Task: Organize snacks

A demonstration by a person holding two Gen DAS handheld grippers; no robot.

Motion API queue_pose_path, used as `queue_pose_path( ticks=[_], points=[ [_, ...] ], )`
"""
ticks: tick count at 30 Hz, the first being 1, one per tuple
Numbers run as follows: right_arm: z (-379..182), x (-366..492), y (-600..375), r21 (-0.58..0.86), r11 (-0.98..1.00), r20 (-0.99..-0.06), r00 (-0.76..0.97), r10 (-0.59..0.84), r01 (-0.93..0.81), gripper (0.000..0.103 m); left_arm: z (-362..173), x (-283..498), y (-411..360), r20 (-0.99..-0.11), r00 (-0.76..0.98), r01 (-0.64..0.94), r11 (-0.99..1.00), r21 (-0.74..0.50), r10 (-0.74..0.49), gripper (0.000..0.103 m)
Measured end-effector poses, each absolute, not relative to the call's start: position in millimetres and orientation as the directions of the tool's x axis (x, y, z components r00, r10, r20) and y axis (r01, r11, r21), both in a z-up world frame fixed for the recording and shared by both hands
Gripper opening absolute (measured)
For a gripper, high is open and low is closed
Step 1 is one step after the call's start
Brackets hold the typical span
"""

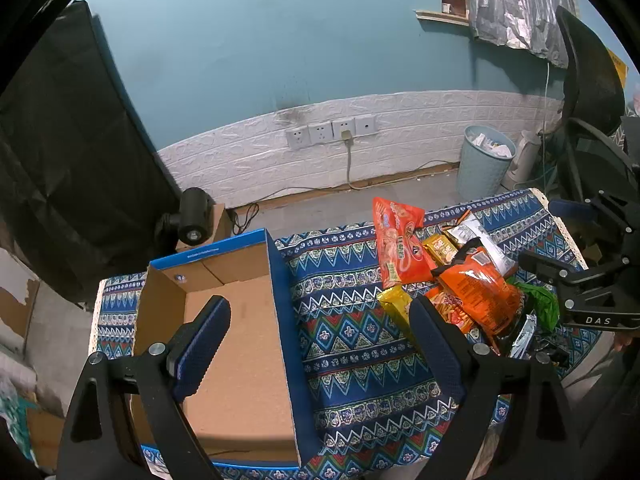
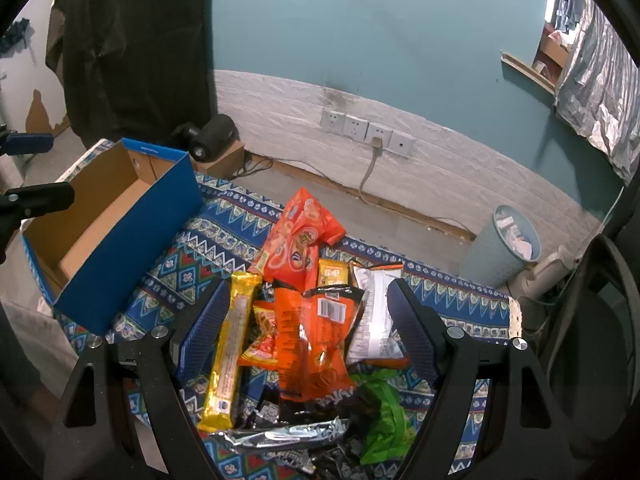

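Hovering spread and empty, the left gripper (image 1: 320, 344) straddled the blue cardboard box's (image 1: 280, 300) right wall — the right gripper (image 2: 308, 328), equally spread, hung over the snack pile (image 2: 308, 320) beside that box.

Heaped snack packets (image 2: 308, 320), orange, yellow, green, silver, at table's 3 o'clock; open blue cardboard box (image 1: 280, 304), unfilled, at 9 o'clock.
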State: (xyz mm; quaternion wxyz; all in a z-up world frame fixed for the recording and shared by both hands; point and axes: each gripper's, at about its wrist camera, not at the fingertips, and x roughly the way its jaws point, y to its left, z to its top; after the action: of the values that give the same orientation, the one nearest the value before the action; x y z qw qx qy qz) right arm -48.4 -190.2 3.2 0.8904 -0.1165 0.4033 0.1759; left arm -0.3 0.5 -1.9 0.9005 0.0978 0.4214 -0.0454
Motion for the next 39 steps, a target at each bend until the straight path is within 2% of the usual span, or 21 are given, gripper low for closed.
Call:
queue_pose_path(
  ticks=[39],
  points=[
    [3.5,-48.3,-187.0,-0.067,0.909,-0.755,0.617,0.223,-0.411,0.079,-9.4,0.0,0.9,-0.785,0.619,0.17,0.976,0.133,0.0,0.092]
  ],
)
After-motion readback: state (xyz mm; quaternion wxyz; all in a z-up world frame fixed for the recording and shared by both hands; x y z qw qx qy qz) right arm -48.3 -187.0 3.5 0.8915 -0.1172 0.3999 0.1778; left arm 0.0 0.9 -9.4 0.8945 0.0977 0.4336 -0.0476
